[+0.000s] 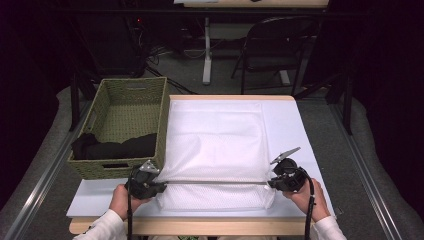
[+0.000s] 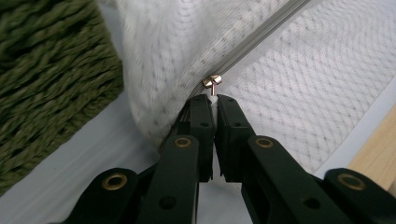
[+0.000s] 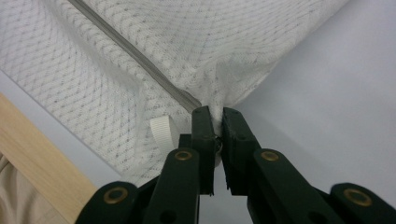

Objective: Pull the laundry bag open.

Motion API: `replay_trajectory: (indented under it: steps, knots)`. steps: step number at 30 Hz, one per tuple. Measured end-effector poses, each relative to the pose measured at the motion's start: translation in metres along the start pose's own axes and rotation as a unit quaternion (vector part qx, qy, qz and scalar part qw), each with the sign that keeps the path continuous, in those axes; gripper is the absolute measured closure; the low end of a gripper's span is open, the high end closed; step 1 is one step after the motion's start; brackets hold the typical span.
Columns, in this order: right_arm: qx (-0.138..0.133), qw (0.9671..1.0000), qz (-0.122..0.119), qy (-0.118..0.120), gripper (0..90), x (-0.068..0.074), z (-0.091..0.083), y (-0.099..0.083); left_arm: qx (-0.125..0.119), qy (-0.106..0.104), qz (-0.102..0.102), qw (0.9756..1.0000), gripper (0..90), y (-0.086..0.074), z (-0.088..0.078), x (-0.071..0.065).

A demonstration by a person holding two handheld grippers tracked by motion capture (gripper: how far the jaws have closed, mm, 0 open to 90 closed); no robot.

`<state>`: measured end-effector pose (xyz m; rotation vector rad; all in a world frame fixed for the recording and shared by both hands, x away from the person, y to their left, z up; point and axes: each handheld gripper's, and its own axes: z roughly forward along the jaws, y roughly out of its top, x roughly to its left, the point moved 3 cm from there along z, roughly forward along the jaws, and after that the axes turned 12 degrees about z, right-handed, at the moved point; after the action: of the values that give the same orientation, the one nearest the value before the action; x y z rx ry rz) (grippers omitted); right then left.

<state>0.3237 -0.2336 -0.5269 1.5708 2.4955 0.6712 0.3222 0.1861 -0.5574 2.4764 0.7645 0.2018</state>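
Left gripper (image 1: 159, 185): jaws clenched on the white pull tab (image 2: 213, 99) of the zipper slider (image 2: 211, 82), at the left end of the white mesh laundry bag (image 1: 215, 145). Right gripper (image 1: 272, 183): jaws clamped on the bag's mesh corner (image 3: 217, 116) at the opposite end of the grey zipper (image 1: 215, 182), just beside a small white fabric loop (image 3: 163, 130). The zipper line runs taut and straight between the two grippers, along the near part of the bag.

Location of the work: the bag lies flat on the white table cover (image 1: 305, 135), stretching away from both grippers toward the far edge. The slider sits directly ahead of the left jaws, touching nothing else.

Judgement on the step in hand: this appears to be running the slider along the zipper. To do it well, the right gripper should hold the corner firm and steady as an anchor, keeping the track in tension. The left gripper should pull in line with the track, low and level, not upward, so the tab does not slip from the pads and the mesh does not bunch or catch in the slider.

Containers: a green woven basket (image 1: 107, 167) stands just beyond the left gripper, touching or nearly touching the bag's left edge. It holds dark clothing (image 1: 117, 147) heaped at its near end; its far end is bare. Nothing can be made out inside the mesh bag, which lies flat.
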Motion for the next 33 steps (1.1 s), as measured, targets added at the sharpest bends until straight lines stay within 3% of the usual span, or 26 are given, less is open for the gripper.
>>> replay_trajectory:
  steps: [4, 7, 17, 19, 27, 33]
  knots:
    - [-0.005, 0.9997, -0.01, -0.022, 85.0, -0.003, -0.003, 0.0, -0.004, 0.006, -0.01, 0.9999, 86.3, -0.005, -0.005, 0.004]
    - [-0.007, 0.9997, -0.005, -0.024, 84.9, -0.006, -0.005, -0.001, -0.006, 0.01, -0.013, 0.9998, 86.3, -0.007, -0.006, 0.005]
    - [0.002, 0.9997, 0.011, -0.022, 84.6, -0.011, -0.002, -0.004, 0.0, 0.014, -0.019, 0.9997, 86.3, -0.012, -0.008, 0.006]
    - [-0.001, 0.9996, 0.024, -0.011, 84.6, -0.014, 0.0, -0.005, 0.001, 0.013, -0.022, 0.9997, 86.3, -0.014, -0.009, 0.008]
    - [0.008, 0.9998, 0.02, -0.004, 84.2, -0.017, 0.006, -0.006, 0.011, 0.018, -0.018, 0.9996, 86.3, -0.014, -0.009, 0.008]
    - [0.014, 0.9997, 0.013, -0.015, 83.2, -0.019, 0.012, -0.007, 0.011, 0.015, -0.022, 0.9996, 85.6, -0.013, -0.006, 0.008]
